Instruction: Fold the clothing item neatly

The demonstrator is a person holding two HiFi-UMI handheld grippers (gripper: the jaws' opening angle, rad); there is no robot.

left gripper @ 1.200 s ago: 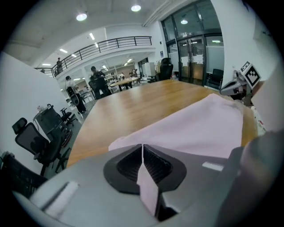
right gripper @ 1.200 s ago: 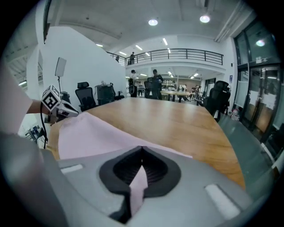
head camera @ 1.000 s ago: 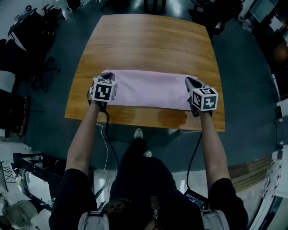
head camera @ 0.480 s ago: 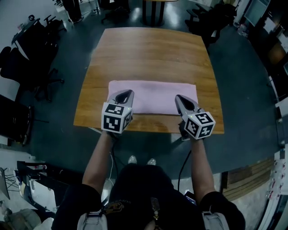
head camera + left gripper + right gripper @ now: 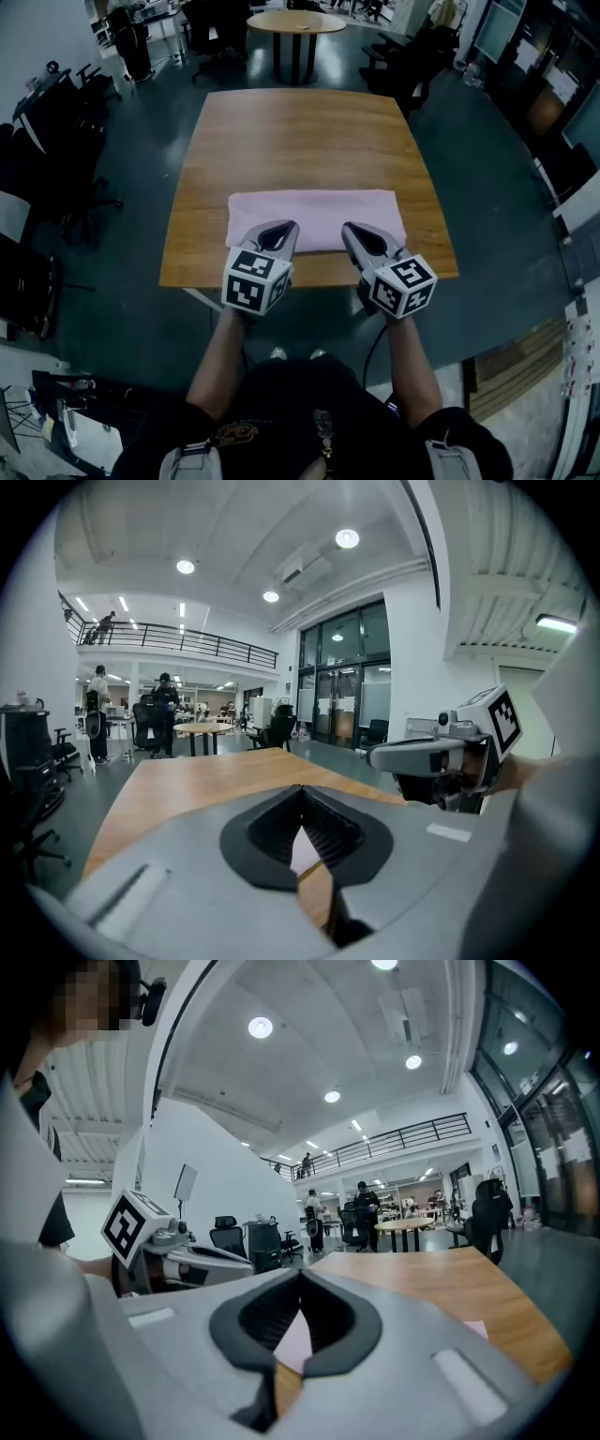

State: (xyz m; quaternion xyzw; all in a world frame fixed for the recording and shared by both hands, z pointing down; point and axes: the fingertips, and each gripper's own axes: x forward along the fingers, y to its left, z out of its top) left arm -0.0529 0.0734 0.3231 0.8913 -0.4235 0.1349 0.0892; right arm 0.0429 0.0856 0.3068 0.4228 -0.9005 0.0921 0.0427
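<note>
My left claw (image 5: 284, 226) and right claw (image 5: 349, 228), both pressed together empty, could snag the folded cloth (image 5: 319, 208) if lowered carelessly.

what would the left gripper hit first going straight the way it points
Likely the cloth, or the table just past it: the left gripper tilts only slightly down, so depth is unclear.

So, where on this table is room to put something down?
The far half of the table, beyond the pink cloth, is bare. Narrow strips flank the cloth. Crowded: the near edge, where the left tongs and right tongs hang.
</note>
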